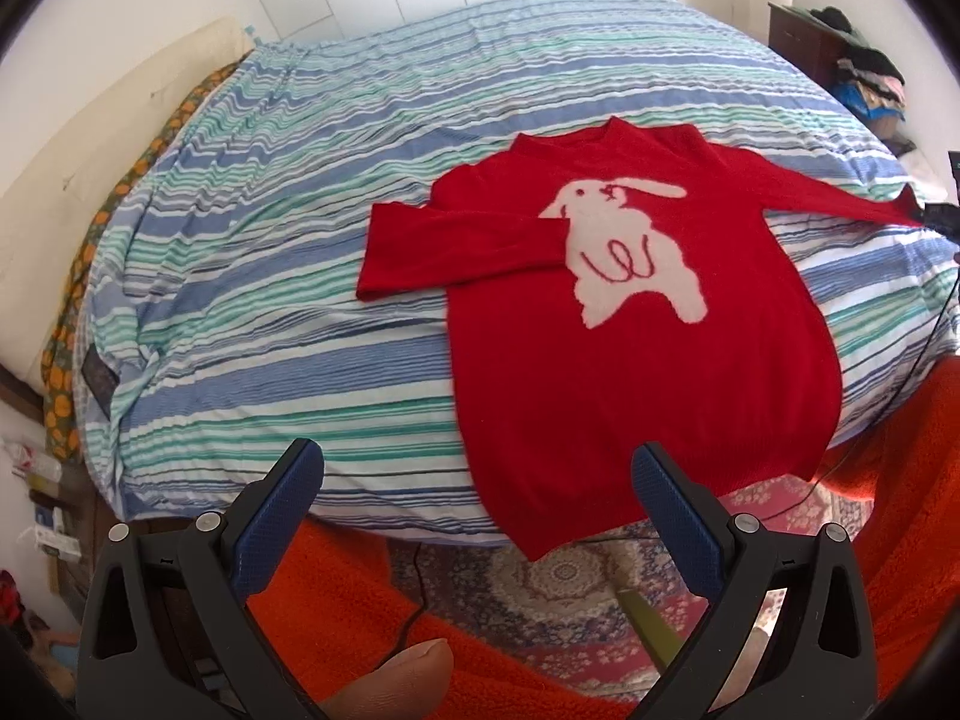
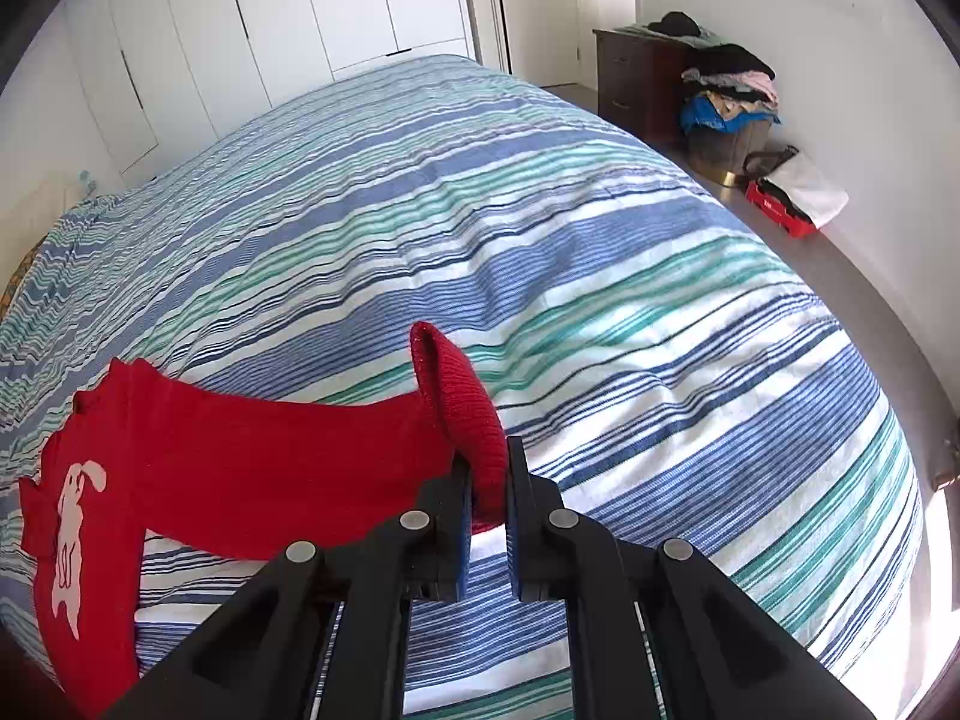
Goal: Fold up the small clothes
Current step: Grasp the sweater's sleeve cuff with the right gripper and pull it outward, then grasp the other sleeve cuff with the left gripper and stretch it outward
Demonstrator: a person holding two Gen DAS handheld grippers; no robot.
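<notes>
Nowhere is any lettering legible; the only marking is the white rabbit [image 1: 624, 246] knitted into the red sweater [image 1: 648, 372], which lies face up on the striped bedspread [image 1: 300, 312], hem over the near edge. Only the left wrist view shows the patterned rug [image 1: 558, 576] and the left gripper [image 1: 477, 486], jaws wide apart and holding nothing. Only the right wrist view shows wardrobe doors [image 2: 360, 0], a dresser [image 2: 636, 78], a heaped laundry basket [image 2: 729, 132], and the right gripper [image 2: 487, 480] clamped on the sweater's cuff [image 2: 468, 414].

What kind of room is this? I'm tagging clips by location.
Most likely a home bedroom: a large bed with a striped cover, white wardrobe doors behind it, and a basket heaped with laundry beside a dark dresser.
</notes>
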